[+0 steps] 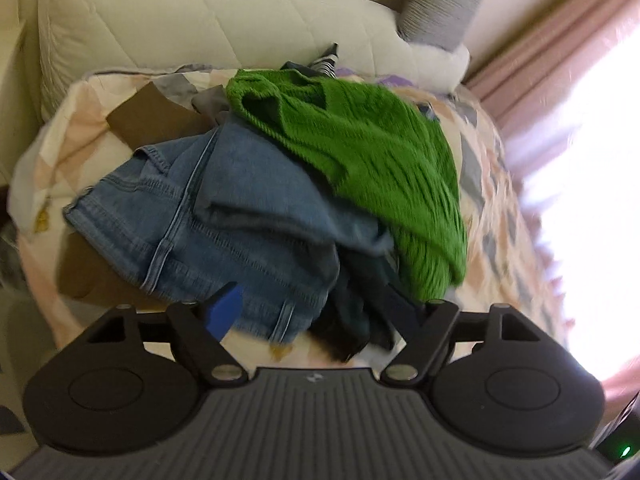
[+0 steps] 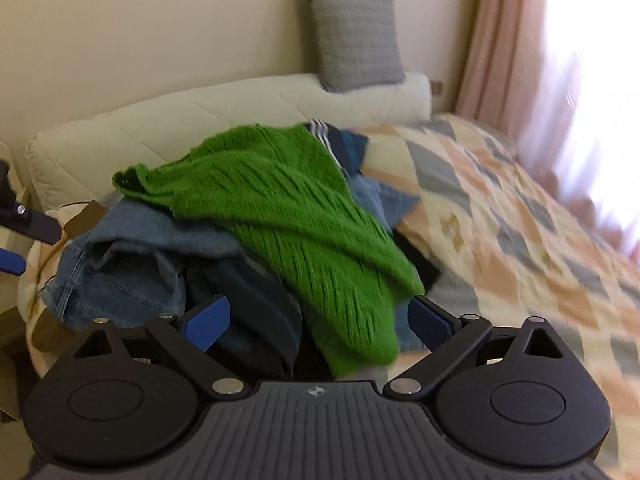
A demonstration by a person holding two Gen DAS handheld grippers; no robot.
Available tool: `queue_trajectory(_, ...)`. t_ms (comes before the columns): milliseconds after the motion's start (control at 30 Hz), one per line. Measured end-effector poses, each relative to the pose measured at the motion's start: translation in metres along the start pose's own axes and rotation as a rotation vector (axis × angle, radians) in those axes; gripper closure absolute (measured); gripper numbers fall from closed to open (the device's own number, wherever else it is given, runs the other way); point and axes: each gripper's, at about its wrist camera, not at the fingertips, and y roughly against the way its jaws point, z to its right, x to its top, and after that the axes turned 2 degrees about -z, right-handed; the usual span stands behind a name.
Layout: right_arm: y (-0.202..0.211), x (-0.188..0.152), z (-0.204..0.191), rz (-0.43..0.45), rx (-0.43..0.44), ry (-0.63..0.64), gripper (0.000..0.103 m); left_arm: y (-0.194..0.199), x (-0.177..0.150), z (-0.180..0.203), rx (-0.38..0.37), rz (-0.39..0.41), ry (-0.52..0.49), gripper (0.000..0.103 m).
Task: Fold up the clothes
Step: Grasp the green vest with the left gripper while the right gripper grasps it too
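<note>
1. Green knit sweater (image 1: 360, 152) tops a loose heap of clothes on the bed (image 1: 492, 184) in the left wrist view, draped over crumpled blue jeans (image 1: 224, 216) and dark garments (image 1: 360, 312).
2. Brown cloth (image 1: 152, 116) shows behind the jeans; a cream mattress (image 1: 180, 20) and a grey pillow (image 1: 444, 0) stand beyond.
3. Left tongs (image 1: 320, 312) are spread wide just before the heap, holding nothing.
4. From the right wrist view, the sweater (image 2: 288, 216) hangs down the heap's front, ribbed and rumpled, with the jeans (image 2: 132, 264) to its left and a striped garment (image 2: 332, 140) behind.
5. Right tongs (image 2: 316, 320) stand wide, the sweater's lower end between the fingers (image 2: 208, 320); I cannot tell whether they touch it.
6. A patterned quilt (image 2: 500, 216) covers the bed; pink curtain (image 2: 496, 40) at right.
</note>
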Motion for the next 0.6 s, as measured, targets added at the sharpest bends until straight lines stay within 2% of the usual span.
queue_trajectory(67,-0.015,0.018,0.0,0.017,0.007,0.011,0.01,-0.014,0.022,-0.008,-0.016,0.006,0.052,0.035)
queue_trajectory(300,-0.07,0.078,0.023,0.03,0.107,-0.076,0.014,-0.064,0.083,-0.038,-0.069,0.043,0.261,0.034)
queue_trajectory(500,-0.122,0.11,0.033,0.001,0.208,-0.084,0.019,-0.11,0.106,-0.063,-0.123,0.029,0.426,0.033)
queue_trajectory(600,-0.143,0.128,0.034,0.0,0.227,-0.056,0.02,-0.126,0.114,-0.068,-0.11,0.046,0.443,0.033)
